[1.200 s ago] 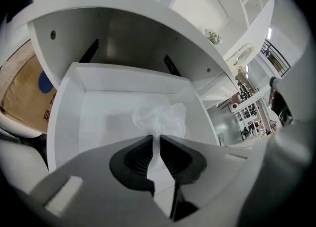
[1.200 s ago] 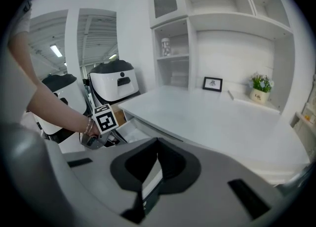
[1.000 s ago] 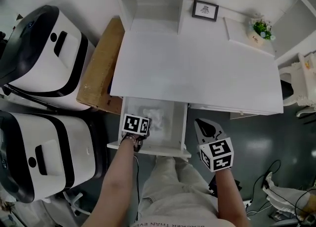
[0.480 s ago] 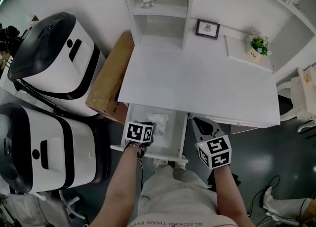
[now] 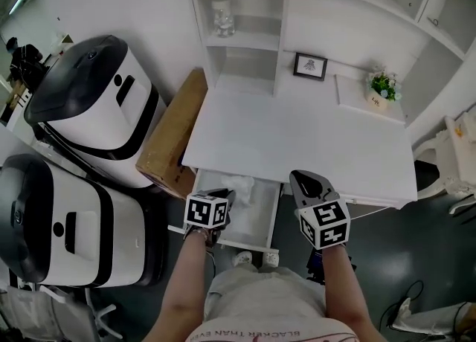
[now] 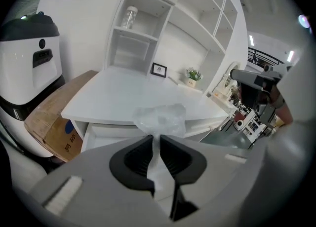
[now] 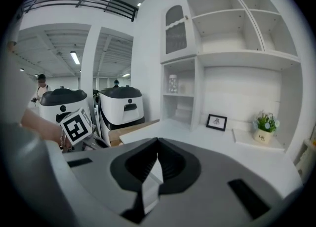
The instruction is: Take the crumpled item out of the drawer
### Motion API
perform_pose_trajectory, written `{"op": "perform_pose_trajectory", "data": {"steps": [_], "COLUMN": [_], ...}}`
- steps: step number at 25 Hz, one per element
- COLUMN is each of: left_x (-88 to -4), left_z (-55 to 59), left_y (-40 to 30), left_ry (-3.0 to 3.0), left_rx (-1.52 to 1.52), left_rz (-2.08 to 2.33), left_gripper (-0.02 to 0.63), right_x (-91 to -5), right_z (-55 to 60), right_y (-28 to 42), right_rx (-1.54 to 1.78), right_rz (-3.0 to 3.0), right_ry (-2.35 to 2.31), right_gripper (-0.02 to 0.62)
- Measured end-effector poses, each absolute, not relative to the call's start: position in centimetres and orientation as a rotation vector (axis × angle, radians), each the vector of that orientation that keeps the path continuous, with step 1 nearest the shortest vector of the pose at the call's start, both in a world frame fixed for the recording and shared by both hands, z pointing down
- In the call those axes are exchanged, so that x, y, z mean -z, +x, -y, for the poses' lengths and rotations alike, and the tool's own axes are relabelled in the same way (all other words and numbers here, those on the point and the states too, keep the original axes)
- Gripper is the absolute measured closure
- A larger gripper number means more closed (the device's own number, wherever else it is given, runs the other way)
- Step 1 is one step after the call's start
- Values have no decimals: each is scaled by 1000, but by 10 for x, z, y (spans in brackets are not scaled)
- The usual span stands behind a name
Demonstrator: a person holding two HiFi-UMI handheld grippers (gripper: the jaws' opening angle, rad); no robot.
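Note:
The crumpled item (image 6: 160, 117) is a wad of clear plastic film. My left gripper (image 6: 155, 141) is shut on its lower end and holds it up above the open white drawer (image 6: 111, 133). In the head view the crumpled item (image 5: 239, 183) sticks out past the left gripper (image 5: 224, 196), over the drawer (image 5: 253, 218) under the desk's left side. My right gripper (image 5: 308, 182) hovers beside the drawer's right edge, in front of the desk, with its jaws shut on nothing. In the right gripper view the right gripper (image 7: 157, 146) points at the desk.
The white desk top (image 5: 297, 136) carries a small picture frame (image 5: 310, 65) and a potted plant (image 5: 381, 88); a jar (image 5: 222, 17) stands on the shelf above. A cardboard box (image 5: 172, 132) leans at the desk's left. Two large white and black machines (image 5: 89, 102) stand further left.
The left gripper has drawn back towards the drawer's front with the crumpled item in its jaws, lifting it off the drawer's floor. The right gripper has stayed shut beside the drawer.

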State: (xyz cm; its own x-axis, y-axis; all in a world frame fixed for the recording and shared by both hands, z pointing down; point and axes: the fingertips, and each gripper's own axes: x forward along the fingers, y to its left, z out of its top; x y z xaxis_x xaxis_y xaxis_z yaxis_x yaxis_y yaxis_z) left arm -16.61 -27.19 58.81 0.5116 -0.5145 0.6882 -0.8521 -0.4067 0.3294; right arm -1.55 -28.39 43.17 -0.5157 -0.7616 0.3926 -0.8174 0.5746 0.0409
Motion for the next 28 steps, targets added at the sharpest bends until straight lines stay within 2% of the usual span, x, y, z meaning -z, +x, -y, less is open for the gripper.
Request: {"op": "perform_pose_trajectory", "data": {"steps": [16,28], "left_x": [-449,-325], "left_z": [303,316], "left_y": [-171,-179], "left_ry": [2349,2620], "left_rx": [-474,-161], "left_rz": [1362,1604], "left_gripper": [549,549], "right_x": [-363,-292], "right_z": [304,306], "right_y": [-12,-9], "right_rx": [-59,111], "right_rz": [2547,2635], "right_ry": [1379,1434], "right_gripper": [589,589]}}
